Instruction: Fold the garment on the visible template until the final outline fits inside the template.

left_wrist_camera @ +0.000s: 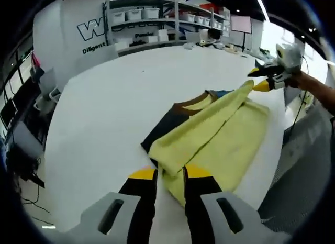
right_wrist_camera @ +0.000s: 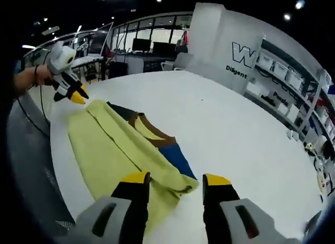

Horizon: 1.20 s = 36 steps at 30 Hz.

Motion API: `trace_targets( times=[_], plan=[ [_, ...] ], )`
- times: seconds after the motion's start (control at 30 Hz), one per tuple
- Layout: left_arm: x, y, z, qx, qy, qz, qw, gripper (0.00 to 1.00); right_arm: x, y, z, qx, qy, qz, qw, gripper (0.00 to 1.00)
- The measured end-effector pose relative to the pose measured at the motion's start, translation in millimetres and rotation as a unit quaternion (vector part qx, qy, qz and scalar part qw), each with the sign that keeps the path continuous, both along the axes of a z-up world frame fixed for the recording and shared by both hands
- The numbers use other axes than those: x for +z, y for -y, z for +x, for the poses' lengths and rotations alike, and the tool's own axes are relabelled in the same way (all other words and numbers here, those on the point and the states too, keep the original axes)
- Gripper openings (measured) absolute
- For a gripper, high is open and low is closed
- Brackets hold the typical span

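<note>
— Containers?
— White bins (left_wrist_camera: 135, 14) on the back shelves (left_wrist_camera: 167, 21); contents not discernible.
— Garment?
— The yellow garment (left_wrist_camera: 209, 144) lies partly folded on the white counter (left_wrist_camera: 104, 113), dark panel and brown collar exposed.
— Claws?
— My left claw (left_wrist_camera: 170, 173) stands narrow on its near edge; whether it grips, I cannot tell. My right claw (right_wrist_camera: 170, 177) stands wide over a corner.

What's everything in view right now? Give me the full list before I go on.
garment: one, yellow-green with brown collar and dark blue parts, partly folded on the table
table: one, white, under the garment
shelves: one rack, grey, holding white bins, by the far wall
left gripper: one, black with yellow tips, jaws narrowly apart at the garment's near edge
right gripper: one, black with yellow tips, jaws apart over the garment's corner
</note>
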<state>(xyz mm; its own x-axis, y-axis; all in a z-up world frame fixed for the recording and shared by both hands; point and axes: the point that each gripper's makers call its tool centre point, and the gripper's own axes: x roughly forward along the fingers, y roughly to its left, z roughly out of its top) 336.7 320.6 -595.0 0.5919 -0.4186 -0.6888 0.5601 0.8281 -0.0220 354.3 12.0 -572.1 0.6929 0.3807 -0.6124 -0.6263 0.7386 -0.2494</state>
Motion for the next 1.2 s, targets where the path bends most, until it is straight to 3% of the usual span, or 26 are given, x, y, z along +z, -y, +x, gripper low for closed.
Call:
trace_targets(
  times=[0.07, 0.13, 0.17, 0.2, 0.3, 0.53, 0.63, 0.83, 1.13, 1.2],
  plan=[
    [-2.6, 1.6, -1.6, 0.019, -0.018, -0.028, 0.9993, 0.17, -5.5, 4.7, -1.9, 0.018, 0.006, -0.039, 0.999, 0.35],
    [-3.6, 2.5, -1.1, 0.029, -0.026, -0.042, 0.9983, 0.17, -7.0, 2.7, -0.3, 0.053, 0.032, -0.067, 0.9958, 0.38],
    [-5.8, 1.0, -0.3, 0.032, -0.031, -0.036, 0.9983, 0.14, -7.3, 2.7, 0.1, 0.066, 0.046, -0.086, 0.993, 0.39],
    [-6.9, 1.6, 1.3, 0.026, -0.024, -0.024, 0.9991, 0.13, -11.8, 5.0, -1.2, 0.066, 0.036, -0.102, 0.9919, 0.38],
    [-7.6, 5.1, 4.6, 0.024, -0.023, -0.029, 0.999, 0.17, -16.8, 5.1, 0.0, 0.073, 0.034, -0.113, 0.9904, 0.36],
    [-21.7, 13.8, 10.1, 0.042, -0.059, -0.057, 0.9957, 0.15, -22.4, 11.2, 5.6, 0.081, 0.036, -0.151, 0.9846, 0.25],
    [-25.6, 17.3, 10.3, 0.046, -0.074, -0.075, 0.9933, 0.12, -22.9, 16.8, 10.0, 0.088, 0.05, -0.19, 0.9764, 0.22],
    [-22.5, 18.8, 14.9, 0.053, -0.079, -0.119, 0.9884, 0.0, -14.4, 8.5, 14.0, 0.092, 0.069, -0.167, 0.9792, 0.01],
    [-3.4, 14.4, 25.3, 0.09, -0.077, -0.19, 0.9746, 0.0, 0.5, 6.5, 23.0, 0.068, 0.083, -0.134, 0.9851, 0.0],
    [6.6, 12.0, 32.7, 0.103, -0.067, -0.215, 0.9688, 0.0, 6.5, 5.8, 27.7, 0.049, 0.083, -0.105, 0.9898, 0.0]
  ],
)
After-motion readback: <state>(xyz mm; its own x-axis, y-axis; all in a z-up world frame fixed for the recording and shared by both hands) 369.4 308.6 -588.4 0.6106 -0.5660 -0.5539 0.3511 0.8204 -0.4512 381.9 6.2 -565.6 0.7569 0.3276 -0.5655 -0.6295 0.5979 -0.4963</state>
